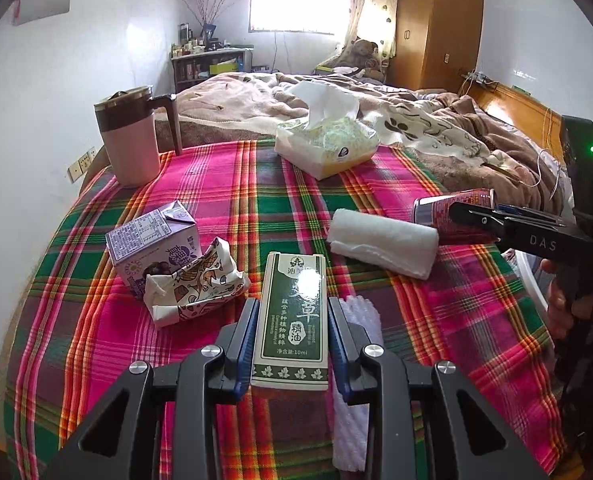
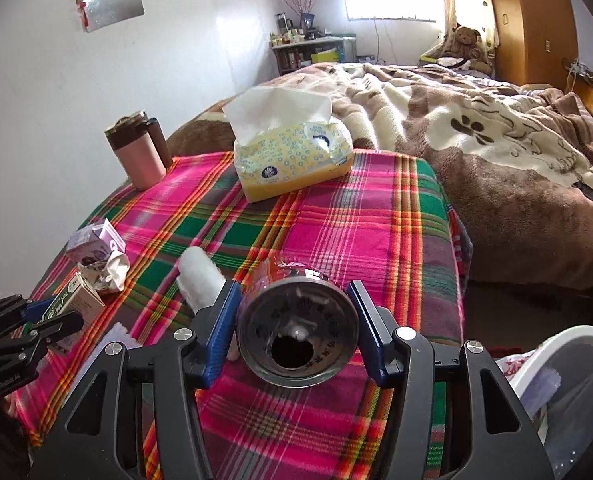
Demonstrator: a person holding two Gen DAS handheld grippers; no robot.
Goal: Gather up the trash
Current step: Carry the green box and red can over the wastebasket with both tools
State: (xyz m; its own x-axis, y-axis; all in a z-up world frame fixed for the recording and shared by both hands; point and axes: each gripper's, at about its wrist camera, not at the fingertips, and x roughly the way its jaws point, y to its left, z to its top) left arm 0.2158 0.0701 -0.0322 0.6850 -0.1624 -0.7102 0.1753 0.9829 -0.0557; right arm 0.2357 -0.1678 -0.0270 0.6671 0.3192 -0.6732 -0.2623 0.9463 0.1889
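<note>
The green carton (image 1: 291,320) is pinched upright between the blue pads of the left tongs (image 1: 292,332), lifted just above the plaid cloth of the counter (image 1: 232,208). The red drink can (image 2: 296,332) lies on its side in the right tongs (image 2: 298,328), its open end toward the camera and the pads pressed against its two sides. Taking the green carton as landmark: just to its left sits a crumpled printed wrapper (image 1: 194,288), touching a purple milk carton (image 1: 148,244) behind it; beyond and to its right lies a rolled white towel (image 1: 382,240); under its right edge a white ribbed piece (image 1: 356,344) rests on the cloth. Farther back from the carton stand a pink mug (image 1: 130,140) with a brown lid at the left rear and a yellow tissue pack (image 1: 324,144) near the far edge. Off the counter's right side is a white bin (image 2: 568,384), and beyond it all a bed (image 2: 496,140) with brown blankets.
</note>
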